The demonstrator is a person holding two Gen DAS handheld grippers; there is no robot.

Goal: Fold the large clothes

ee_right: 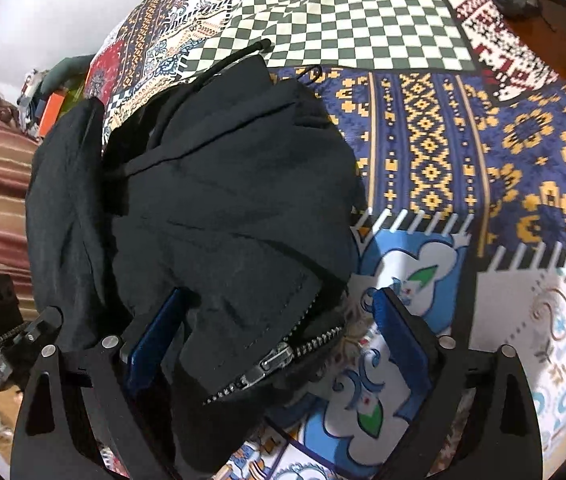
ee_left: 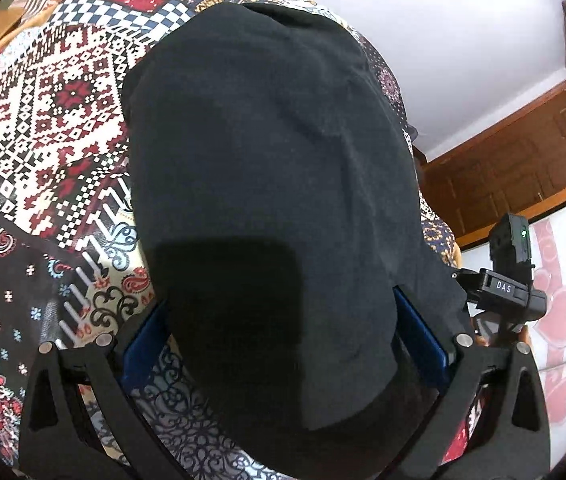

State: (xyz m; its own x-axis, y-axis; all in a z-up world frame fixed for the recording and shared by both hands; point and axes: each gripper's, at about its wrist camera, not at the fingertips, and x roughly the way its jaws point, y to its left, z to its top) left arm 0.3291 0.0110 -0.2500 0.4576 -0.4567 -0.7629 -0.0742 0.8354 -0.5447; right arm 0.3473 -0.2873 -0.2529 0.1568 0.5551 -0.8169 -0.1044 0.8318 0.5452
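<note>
A patchwork-print bedsheet (ee_right: 423, 140) covers the bed, with a white wall (ee_left: 443, 40) and brown wooden panelling (ee_left: 523, 152) beyond.

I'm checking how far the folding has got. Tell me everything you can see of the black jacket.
The black jacket lies bunched in thick folds on the patterned bedspread. Its fabric looks matte and woven. A metal zipper with its pull shows at the near edge, and a thin cord sticks out at the far end. Both open claws straddle its near edge; whether their blue pads touch it is unclear.
</note>
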